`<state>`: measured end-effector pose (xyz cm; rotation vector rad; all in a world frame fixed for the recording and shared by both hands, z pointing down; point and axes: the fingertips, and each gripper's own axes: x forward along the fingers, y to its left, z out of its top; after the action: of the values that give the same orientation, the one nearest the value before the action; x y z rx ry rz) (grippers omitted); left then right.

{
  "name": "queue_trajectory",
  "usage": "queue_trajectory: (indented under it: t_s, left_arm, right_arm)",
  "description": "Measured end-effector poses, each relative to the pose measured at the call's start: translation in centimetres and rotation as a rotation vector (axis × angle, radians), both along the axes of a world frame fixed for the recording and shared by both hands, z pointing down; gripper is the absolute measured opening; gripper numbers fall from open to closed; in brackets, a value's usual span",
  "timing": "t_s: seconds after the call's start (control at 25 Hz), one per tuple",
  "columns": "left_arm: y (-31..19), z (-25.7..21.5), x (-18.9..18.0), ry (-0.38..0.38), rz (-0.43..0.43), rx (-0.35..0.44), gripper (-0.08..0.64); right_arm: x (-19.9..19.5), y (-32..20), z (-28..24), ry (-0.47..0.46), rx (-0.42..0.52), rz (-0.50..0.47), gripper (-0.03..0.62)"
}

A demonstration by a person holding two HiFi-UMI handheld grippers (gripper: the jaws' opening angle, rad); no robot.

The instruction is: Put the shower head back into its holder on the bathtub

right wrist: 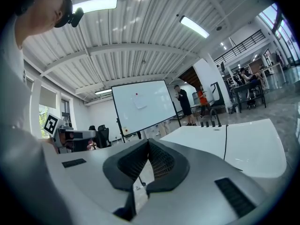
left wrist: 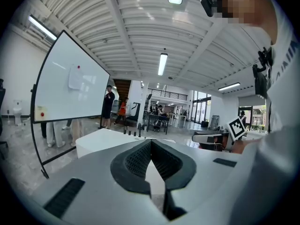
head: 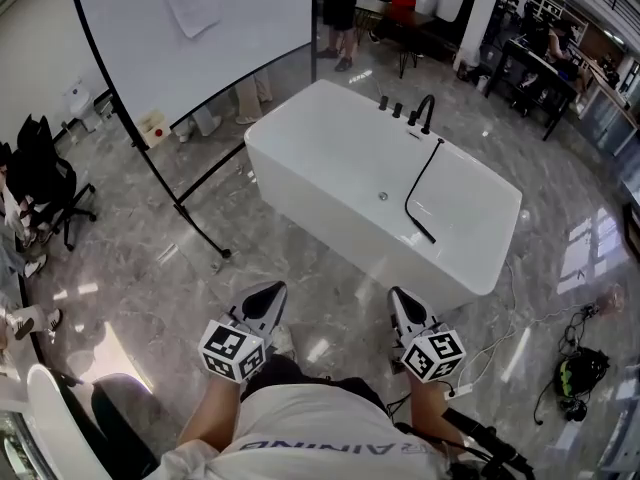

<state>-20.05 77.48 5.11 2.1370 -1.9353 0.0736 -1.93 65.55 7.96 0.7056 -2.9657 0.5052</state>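
Note:
A white freestanding bathtub [head: 300, 158] stands on the grey marble floor ahead of me. A black faucet [head: 426, 111] and knobs sit on its far rim. From there a black hose [head: 420, 173] runs down into the tub and ends in the slim black shower head [head: 424, 233], which lies inside near the near rim. My left gripper [head: 272, 290] and right gripper [head: 397, 293] are both shut and empty, held low in front of me, short of the tub. The tub [left wrist: 101, 138] also shows past the left gripper [left wrist: 151, 142], and tub [right wrist: 248, 146] and hose [right wrist: 225, 142] past the right gripper [right wrist: 148, 142].
A wheeled whiteboard [head: 200, 28] stands left of the tub, its black foot [head: 200, 233] reaching toward me. A black office chair [head: 50, 183] is at far left. Cables and a black-and-green object [head: 575, 376] lie on the floor at right. People and tables are beyond the tub.

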Motion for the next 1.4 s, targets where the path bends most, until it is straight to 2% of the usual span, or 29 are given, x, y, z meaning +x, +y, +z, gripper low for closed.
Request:
queue_trajectory:
  t_s: [0.2,0.4,0.6,0.88,1.12,1.24,1.4]
  left_arm:
    - [-3.4,1.3,-1.2,0.028,0.047,-0.011,0.015]
    - [-8.5,1.8,-3.3,0.045,0.099,0.01,0.015]
    - [-13.9,2.0,-8.1,0.061,0.131,0.025,0.015]
    - [-20.5,2.5,-18.4,0.092,0.139,0.009,0.015]
    - [-25.3,3.0,-25.9,0.097,0.177,0.003,0.015]
    - [-27.3,3.5,-27.1,0.108,0.209,-0.007,0.015]
    - [-29.9,4.1,-26.8,0.131,0.255,-0.008,0.014]
  right_arm:
    - [-0.6,-2.3,0.6,0.026,-0.003,0.039,0.011]
    - [-1.6,-6.2,0.9,0.059,0.006,0.099,0.011]
    - [-6.6,-11.2,0.1,0.074,0.037,0.125,0.011]
    - [-16.2,-18.0,-0.7,0.092,0.057,0.145,0.012]
    - [-22.6,-21.9,-0.8,0.107,0.05,0.195,0.011]
    - [-23.4,-23.1,-0.6,0.117,0.03,0.223,0.011]
    - [-23.1,-24.6,0.1,0.142,0.01,0.269,0.011]
